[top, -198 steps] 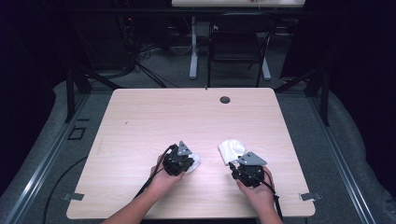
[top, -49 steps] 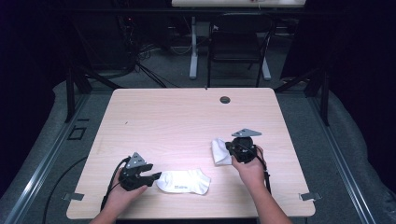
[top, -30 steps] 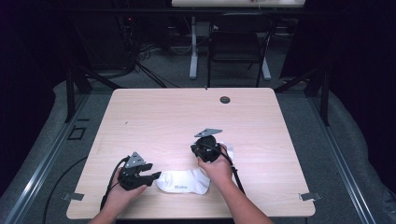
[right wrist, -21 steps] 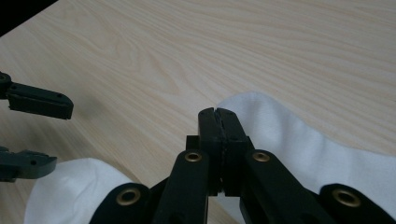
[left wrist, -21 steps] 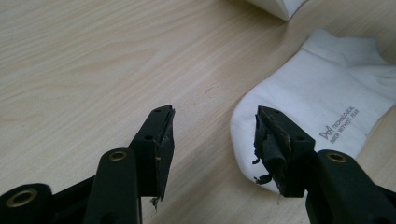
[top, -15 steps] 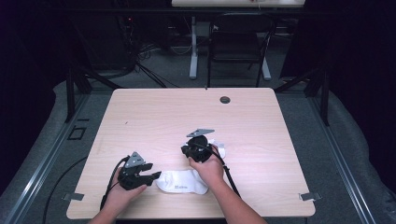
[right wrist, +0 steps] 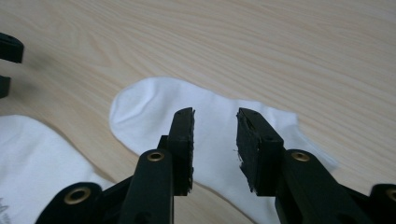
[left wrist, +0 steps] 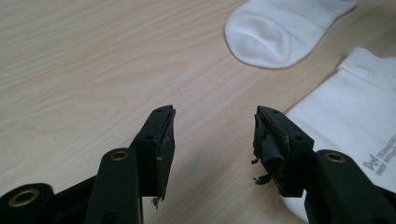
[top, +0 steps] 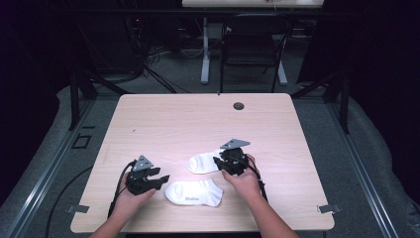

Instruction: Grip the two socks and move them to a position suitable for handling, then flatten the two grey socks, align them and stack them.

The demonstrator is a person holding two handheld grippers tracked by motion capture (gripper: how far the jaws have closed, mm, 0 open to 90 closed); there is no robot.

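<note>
Printed logo on the near sock (left wrist: 373, 126) is cut off.

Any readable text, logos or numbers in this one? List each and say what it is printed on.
"TECHNOLO..." over "MADE WITHO...", grey print beside a small logo, cut off by the frame edge: on the near sock.
The same print in the high view of that sock: too small to read.
Far sock, table, both tongs: no text seen.

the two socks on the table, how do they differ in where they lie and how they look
The near sock lies closer to the table's front edge, beside the left gripper; the far sock lies farther back, under the right gripper. The near sock shows small grey print; the far sock shows none. Both are white, flat ankle socks, lying apart.
</note>
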